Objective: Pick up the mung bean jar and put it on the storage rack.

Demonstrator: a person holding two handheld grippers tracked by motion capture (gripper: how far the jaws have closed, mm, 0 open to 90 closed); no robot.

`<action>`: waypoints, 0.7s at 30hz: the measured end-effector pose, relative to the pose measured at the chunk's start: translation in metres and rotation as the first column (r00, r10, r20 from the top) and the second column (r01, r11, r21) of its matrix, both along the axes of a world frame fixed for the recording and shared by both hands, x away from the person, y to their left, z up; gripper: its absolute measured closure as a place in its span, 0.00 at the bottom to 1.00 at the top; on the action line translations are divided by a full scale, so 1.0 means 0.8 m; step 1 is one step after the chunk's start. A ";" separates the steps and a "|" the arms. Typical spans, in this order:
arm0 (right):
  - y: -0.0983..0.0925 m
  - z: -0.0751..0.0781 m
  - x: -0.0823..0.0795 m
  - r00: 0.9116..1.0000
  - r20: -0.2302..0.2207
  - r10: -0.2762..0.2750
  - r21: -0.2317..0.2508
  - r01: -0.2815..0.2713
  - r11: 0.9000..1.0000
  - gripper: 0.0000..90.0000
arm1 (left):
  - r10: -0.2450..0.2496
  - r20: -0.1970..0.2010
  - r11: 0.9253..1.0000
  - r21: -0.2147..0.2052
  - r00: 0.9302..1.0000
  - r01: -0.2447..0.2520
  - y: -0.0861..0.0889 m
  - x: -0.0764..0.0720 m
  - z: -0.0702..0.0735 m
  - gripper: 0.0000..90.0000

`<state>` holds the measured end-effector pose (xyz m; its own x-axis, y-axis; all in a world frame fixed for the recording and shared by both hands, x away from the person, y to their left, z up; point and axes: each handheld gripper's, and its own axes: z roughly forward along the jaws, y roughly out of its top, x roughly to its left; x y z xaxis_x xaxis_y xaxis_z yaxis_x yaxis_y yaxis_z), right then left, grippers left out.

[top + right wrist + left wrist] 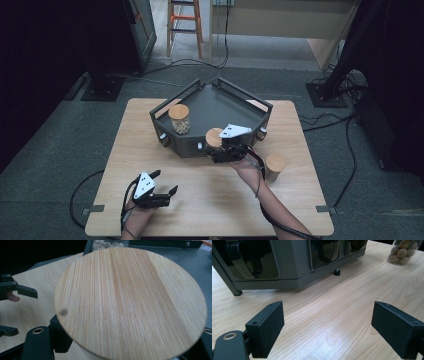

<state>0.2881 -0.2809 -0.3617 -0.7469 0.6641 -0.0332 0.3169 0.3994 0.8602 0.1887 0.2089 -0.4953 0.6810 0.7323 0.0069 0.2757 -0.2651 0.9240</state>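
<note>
The lower half of the wooden table [200, 200] in the high view is bare between the left gripper [165, 182] and the right forearm, so a hand can pass there. The grey tray [210, 107] blocks the upper centre; its walls stand in the way. Inside the tray, one jar [179, 119] stands at the left, and the floor to its right is free. Another jar [274, 166] stands at the right of the table, just beside the right forearm.

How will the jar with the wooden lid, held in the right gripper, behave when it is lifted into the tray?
The jar looks like clear glass, so probably slippery and fragile. The right gripper grips below the wide lid, so it may tip. It seems fairly heavy if filled like the jar in the tray.
</note>
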 end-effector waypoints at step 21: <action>0.005 0.016 0.012 1.000 0.011 -0.011 0.010 0.011 1.000 0.28 | -0.005 0.001 1.000 0.000 1.000 0.005 0.000 0.000 0.001 0.12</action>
<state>0.2974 -0.2769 -0.3486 -0.7391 0.6727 -0.0347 0.3121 0.3877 0.8673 0.1884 0.2088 -0.4948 0.6845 0.7289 0.0079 0.2731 -0.2665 0.9243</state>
